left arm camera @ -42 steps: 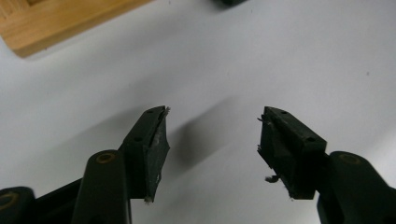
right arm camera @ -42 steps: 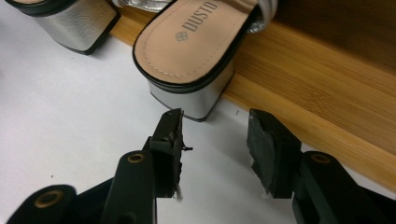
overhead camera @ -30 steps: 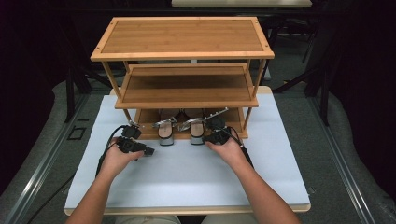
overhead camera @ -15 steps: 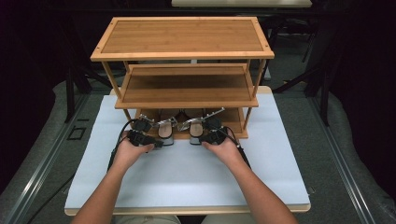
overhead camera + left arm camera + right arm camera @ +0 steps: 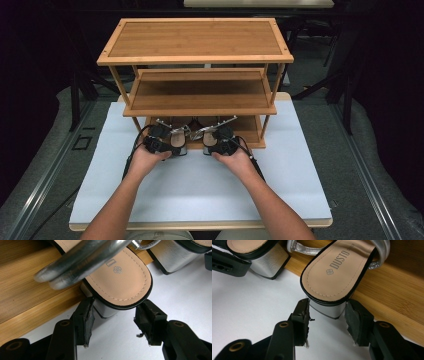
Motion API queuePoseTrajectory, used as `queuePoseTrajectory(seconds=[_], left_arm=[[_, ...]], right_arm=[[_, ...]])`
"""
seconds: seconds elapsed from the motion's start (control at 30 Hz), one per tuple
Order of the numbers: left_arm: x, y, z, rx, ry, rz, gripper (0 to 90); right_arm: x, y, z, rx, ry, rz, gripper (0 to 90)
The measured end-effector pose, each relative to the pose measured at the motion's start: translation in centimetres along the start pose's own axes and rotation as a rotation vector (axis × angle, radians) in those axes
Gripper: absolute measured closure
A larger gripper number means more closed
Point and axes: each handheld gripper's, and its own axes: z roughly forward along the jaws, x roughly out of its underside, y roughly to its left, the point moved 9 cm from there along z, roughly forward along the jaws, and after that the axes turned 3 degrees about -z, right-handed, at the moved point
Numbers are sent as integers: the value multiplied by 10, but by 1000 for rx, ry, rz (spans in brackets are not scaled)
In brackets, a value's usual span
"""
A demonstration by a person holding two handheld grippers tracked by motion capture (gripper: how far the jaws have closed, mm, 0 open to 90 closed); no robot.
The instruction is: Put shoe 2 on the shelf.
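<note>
High view: a white table (image 5: 200, 195) carries a three-tier wooden rack (image 5: 195, 40) whose top and middle shelves are bare, while the bottom shelf (image 5: 252, 131) holds a pair of silver block-heeled sandals, heels jutting off its front edge over the table. The left sandal (image 5: 176, 145) sits just beside the right sandal (image 5: 207, 142), straps toward the back. Both hands come in from below: the left gripper (image 5: 167, 150) meets the left heel and the right gripper (image 5: 212, 149) the right heel. In the left gripper view, one pad touches the silver heel (image 5: 105, 310) and the other stands clear of it, so nothing is clamped. In the right gripper view, the jaws flank the other heel (image 5: 329, 308), both pads just at its sides; they have just been opening, grip released. Compared with a second ago, the left hand has shifted sideways toward the sandals and the two grippers now sit closer together.
</note>
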Motion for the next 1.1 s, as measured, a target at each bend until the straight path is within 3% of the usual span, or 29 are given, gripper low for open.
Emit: queuePoseTrajectory(seconds=[0.37, 1.1], left_arm=[[0, 0, 0, 0, 0, 1, 491], [2, 1, -5, 13, -16, -3, 472]], right_arm=[[-3, 12, 5, -8, -9, -19, 550], [-3, 9, 0, -22, -6, -21, 539]])
